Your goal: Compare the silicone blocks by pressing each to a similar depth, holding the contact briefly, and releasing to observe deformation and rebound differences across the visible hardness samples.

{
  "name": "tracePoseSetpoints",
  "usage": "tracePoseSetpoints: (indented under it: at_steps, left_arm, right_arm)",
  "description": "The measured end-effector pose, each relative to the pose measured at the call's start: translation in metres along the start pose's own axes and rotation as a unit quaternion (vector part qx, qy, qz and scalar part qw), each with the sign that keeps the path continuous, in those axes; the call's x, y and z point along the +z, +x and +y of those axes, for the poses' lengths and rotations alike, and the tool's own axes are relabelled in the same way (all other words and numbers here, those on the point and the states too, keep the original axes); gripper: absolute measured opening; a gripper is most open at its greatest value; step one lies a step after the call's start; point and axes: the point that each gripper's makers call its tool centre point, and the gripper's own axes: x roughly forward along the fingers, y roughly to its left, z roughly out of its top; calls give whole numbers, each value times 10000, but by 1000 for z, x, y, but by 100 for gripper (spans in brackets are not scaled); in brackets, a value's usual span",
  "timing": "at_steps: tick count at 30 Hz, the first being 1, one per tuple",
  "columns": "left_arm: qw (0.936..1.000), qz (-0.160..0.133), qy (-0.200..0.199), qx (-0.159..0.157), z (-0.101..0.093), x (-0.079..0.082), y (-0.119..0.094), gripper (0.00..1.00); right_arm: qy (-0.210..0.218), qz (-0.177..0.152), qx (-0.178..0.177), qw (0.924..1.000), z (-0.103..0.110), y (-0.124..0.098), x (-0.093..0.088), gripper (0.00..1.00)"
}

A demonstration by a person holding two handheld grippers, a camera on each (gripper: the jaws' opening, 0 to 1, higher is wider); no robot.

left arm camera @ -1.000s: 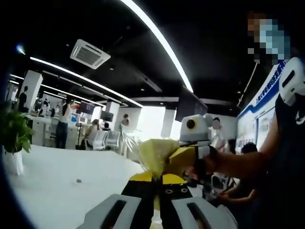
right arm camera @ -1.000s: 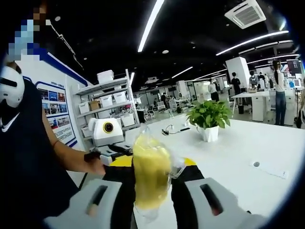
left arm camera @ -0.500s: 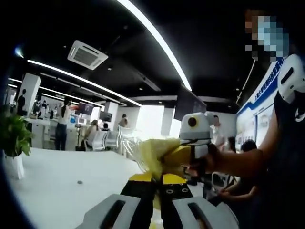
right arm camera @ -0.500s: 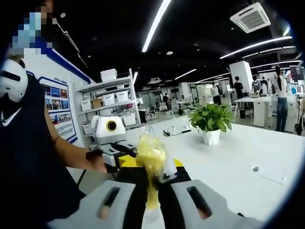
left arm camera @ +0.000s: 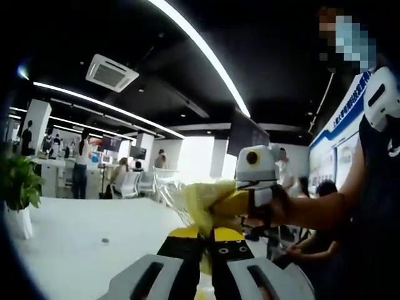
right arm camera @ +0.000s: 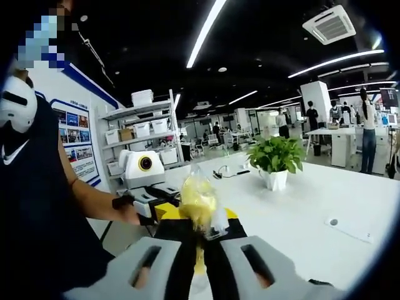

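A soft yellow silicone block (left arm camera: 201, 201) in a clear plastic bag is held up in the air between both grippers. In the left gripper view my left gripper (left arm camera: 206, 237) is shut on its near end, and the right gripper (left arm camera: 239, 207) comes in from the right, held by a hand. In the right gripper view my right gripper (right arm camera: 199, 230) is shut tight on the same yellow block (right arm camera: 198, 201), which is squeezed thin between the jaws and bulges above them. The left gripper (right arm camera: 164, 204) reaches in from the left.
A long white table (right arm camera: 325, 194) lies below, with a potted plant (right arm camera: 274, 159) and a small round mark (right arm camera: 333, 222) on it. A shelf with boxes (right arm camera: 140, 134) stands behind. The person's arm (left arm camera: 312, 209) and dark torso (right arm camera: 37, 206) are close. Several people stand far off.
The right gripper's jaws have come together from wide apart, pinching the yellow block from a fat bulge to a thin strip. The left gripper has stayed shut on it.
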Motion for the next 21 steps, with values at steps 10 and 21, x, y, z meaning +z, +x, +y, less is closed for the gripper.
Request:
tracePoseSetpoints:
  at_steps: [10,21]
  left_arm:
    - [10000,-46,27,38,2,0,0,4]
    - [9994,-73,336,55,1,1,1,6]
  right_arm:
    - [-16,-17,21,10000,1,0,1,0]
    - [18,-70,32,10000,1,0,1,0]
